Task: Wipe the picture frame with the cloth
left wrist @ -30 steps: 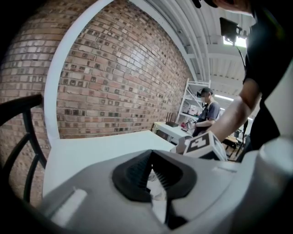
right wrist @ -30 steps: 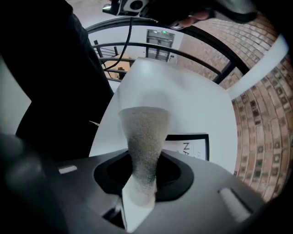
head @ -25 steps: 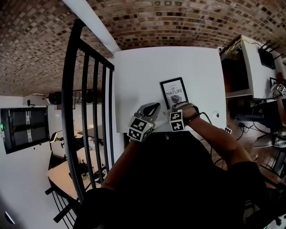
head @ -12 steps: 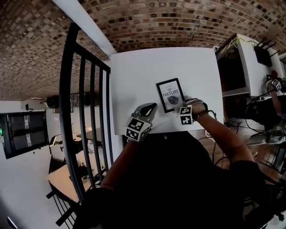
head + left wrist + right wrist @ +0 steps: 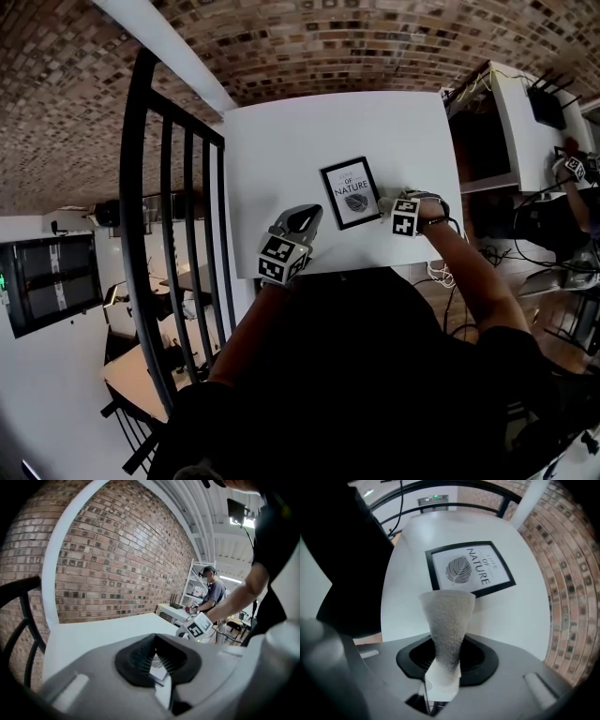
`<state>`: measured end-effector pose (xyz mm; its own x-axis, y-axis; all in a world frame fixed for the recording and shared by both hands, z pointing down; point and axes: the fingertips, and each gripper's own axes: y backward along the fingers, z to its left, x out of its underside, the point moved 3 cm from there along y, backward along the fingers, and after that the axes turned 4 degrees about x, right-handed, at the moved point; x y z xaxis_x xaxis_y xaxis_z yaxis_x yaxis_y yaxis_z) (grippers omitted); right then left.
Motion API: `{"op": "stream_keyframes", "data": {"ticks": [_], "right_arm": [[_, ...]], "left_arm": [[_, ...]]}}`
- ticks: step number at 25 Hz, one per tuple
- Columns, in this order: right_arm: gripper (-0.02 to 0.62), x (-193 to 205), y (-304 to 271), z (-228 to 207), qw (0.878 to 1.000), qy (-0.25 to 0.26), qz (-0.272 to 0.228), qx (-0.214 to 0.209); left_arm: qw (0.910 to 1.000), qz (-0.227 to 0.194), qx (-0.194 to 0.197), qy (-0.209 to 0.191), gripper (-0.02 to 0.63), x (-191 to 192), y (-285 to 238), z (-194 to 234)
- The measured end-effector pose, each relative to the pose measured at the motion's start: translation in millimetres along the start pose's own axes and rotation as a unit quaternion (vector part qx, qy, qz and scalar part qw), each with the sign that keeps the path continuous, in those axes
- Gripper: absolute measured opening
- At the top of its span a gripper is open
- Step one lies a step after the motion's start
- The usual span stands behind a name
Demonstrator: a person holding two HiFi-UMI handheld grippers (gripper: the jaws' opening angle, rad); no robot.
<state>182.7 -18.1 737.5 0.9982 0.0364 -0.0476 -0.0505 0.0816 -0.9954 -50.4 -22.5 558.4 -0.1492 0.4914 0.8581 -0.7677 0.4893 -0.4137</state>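
White cloth [image 5: 447, 630] is clamped in my right gripper [image 5: 392, 208], which has shifted from the near edge of the picture frame [image 5: 350, 192] to its right edge on the table [image 5: 281, 141], so I judge wiping under way, while my left gripper [image 5: 305, 217] rests closed and empty.

The cloth [image 5: 447, 620] looked a nubbly, matt white fabric. The picture frame [image 5: 469, 570] had a smooth black edge around printed paper. The bench [image 5: 508, 616] was smooth matt white, and the brick wall [image 5: 117, 559] was rough.
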Motion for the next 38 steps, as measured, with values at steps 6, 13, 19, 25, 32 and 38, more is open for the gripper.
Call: {"op": "stream_keyframes", "data": {"ticks": [6,13,19,25,32,38], "right_arm": [[0.118,-31.2,72.2,-57.9,0.958,-0.198,-0.201,0.043],[0.118,-84.5,192.5,-90.5,0.853,-0.260,-0.443,0.092],[0.117,-91.9,255.2,-87.4,0.777,-0.276,-0.554,0.111],[0.115,-87.0,277.7,-86.3,0.756,-0.269,-0.583,0.128],[0.117,-83.1,291.2,-86.9,0.735,-0.271,-0.604,0.144],[0.115,-82.7,302.3,-86.8,0.724,-0.274,-0.617,0.143]], "left_arm": [[0.9998,-0.020,-0.005,-0.003,0.000,-21.5,-0.1,8.4],[0.9980,-0.059,-0.006,-0.020,0.000,-61.8,-2.8,10.5],[0.9928,-0.109,0.007,-0.049,0.002,-98.4,-0.7,-0.3],[0.9887,-0.133,0.021,-0.066,0.002,-109.3,-1.6,-6.0],[0.9824,-0.161,0.043,-0.084,0.000,-121.6,-0.1,-14.5],[0.9771,-0.179,0.058,-0.100,0.000,-127.2,3.1,-22.5]]}}
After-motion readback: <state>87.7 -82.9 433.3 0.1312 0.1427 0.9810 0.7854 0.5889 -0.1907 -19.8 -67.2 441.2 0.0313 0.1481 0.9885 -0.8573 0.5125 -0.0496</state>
